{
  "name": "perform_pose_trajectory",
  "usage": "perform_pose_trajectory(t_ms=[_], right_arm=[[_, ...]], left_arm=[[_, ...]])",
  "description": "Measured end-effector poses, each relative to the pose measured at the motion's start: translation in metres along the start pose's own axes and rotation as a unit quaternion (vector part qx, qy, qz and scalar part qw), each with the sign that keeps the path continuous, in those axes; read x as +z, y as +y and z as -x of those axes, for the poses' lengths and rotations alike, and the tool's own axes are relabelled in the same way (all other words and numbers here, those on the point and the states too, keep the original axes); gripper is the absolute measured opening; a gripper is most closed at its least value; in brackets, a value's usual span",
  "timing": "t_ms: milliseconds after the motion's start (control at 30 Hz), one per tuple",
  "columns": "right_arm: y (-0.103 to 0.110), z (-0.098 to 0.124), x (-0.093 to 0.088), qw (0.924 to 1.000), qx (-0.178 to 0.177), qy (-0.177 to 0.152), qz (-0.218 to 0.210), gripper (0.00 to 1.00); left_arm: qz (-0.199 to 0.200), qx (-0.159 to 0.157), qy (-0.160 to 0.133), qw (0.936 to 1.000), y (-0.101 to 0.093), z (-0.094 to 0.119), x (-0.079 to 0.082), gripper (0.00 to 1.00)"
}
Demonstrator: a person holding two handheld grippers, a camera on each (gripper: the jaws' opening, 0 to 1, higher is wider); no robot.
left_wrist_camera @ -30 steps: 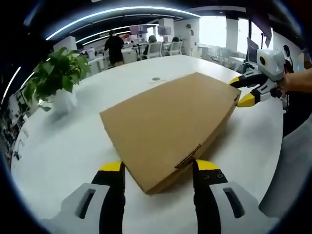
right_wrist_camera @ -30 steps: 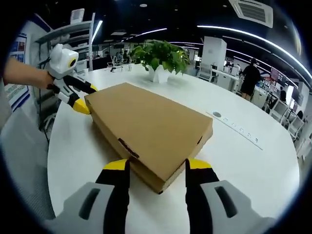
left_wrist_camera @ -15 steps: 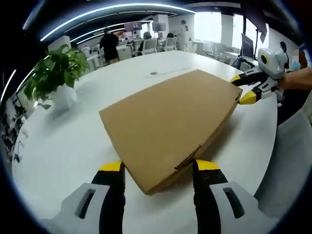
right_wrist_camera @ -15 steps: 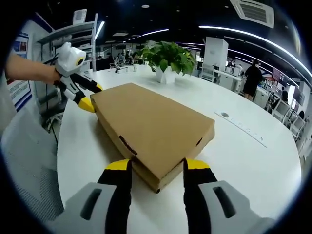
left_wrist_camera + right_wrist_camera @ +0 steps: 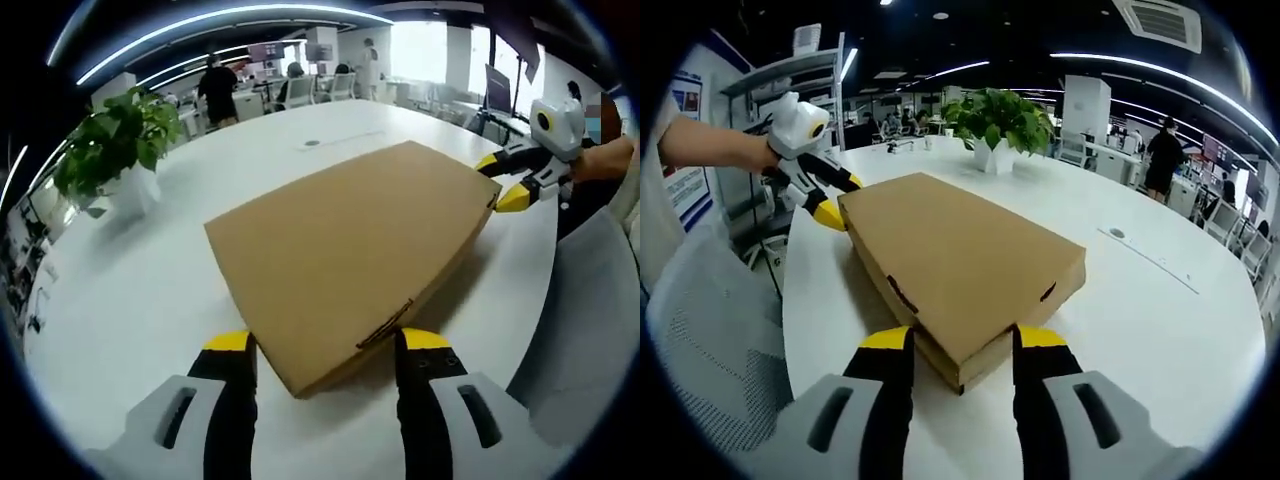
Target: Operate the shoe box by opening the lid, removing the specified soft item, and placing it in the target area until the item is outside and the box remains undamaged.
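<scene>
Views face each other from opposite box (image 5: 350, 260) corners, close; share box, table (image 5: 1160, 310).

Bright, even indoor light from ceiling strip lights (image 5: 200, 22); soft shadow beside shoe box (image 5: 350, 260) on glossy tabletop (image 5: 130, 290); strong fisheye bending at edges; distance slightly soft.

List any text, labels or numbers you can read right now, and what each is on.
None can be read.
Box: plain brown cardboard, no print visible.
Wall poster at the left of the right gripper view: printed, but too small and blurred to read.
Hanging screen far back in the left gripper view: too blurred to read.
</scene>
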State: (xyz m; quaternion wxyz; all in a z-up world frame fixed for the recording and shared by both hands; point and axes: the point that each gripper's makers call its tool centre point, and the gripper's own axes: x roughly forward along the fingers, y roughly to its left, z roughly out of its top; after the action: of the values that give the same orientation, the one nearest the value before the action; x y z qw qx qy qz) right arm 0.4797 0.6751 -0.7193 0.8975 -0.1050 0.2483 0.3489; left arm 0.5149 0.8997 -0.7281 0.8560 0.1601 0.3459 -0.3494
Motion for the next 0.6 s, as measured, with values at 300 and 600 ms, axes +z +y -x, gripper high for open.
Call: perform_pose_trajectory(t_ms=[300, 600], right_arm=[[0.018, 0.003, -0.001, 1.0000, 0.007, -0.003, -0.002, 0.34], [0.029, 0.006, -0.003, 0.9999, 0.012, -0.006, -0.003, 0.34]], left_arm=[[-0.010, -0.010, 0.011, 0.9998, -0.001, 0.011, -0.007, 0.55], [-0.013, -0.016, 0.030, 0.9993, -0.003, 0.018, -0.013, 0.55]])
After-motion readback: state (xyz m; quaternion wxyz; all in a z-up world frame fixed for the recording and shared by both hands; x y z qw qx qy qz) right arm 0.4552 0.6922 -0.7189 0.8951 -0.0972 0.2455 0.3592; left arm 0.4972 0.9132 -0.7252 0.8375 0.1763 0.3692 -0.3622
